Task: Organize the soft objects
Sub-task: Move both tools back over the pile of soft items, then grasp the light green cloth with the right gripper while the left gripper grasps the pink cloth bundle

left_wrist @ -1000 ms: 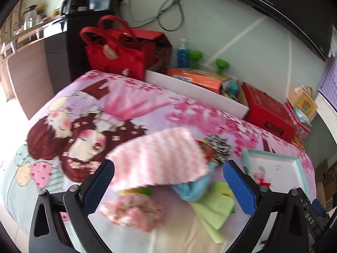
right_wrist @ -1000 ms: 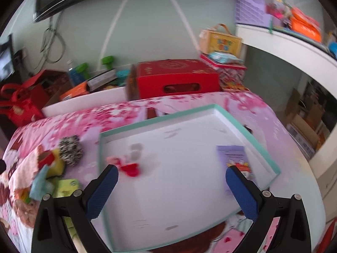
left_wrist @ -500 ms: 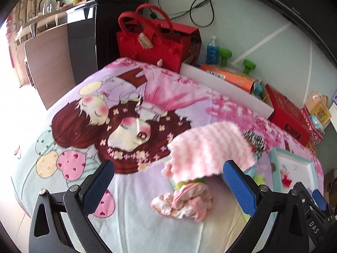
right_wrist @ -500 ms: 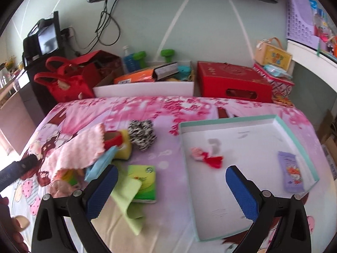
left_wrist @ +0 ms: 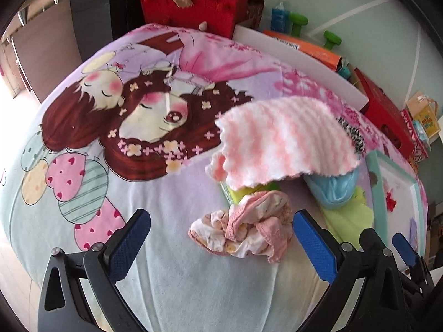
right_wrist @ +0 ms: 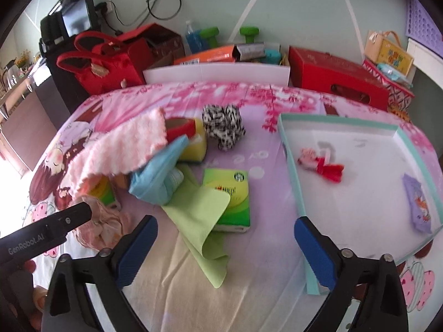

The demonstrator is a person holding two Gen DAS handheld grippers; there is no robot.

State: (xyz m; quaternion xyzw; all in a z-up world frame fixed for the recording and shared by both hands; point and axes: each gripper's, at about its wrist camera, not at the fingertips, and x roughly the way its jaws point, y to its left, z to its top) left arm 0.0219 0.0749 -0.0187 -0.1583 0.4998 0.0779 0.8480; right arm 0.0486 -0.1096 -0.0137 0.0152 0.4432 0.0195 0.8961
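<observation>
— Where's the soft stuff?

— Heaped mid-bed on the cartoon sheet [left_wrist: 155,262]: a pink striped cloth [left_wrist: 285,141] draped over a blue cloth [right_wrist: 157,177] and a yellow sponge [right_wrist: 195,146], a crumpled pink garment [left_wrist: 243,227] toward the near edge, a green cloth [right_wrist: 202,218] lapping a tissue pack [right_wrist: 229,193].

— And the claws?

— Left claw [left_wrist: 221,246] spread wide, empty, at the garment. Right claw [right_wrist: 225,251] wide too, holding nothing, between the heap and the teal-rimmed tray [right_wrist: 290,155] by the bed's right edge.
</observation>
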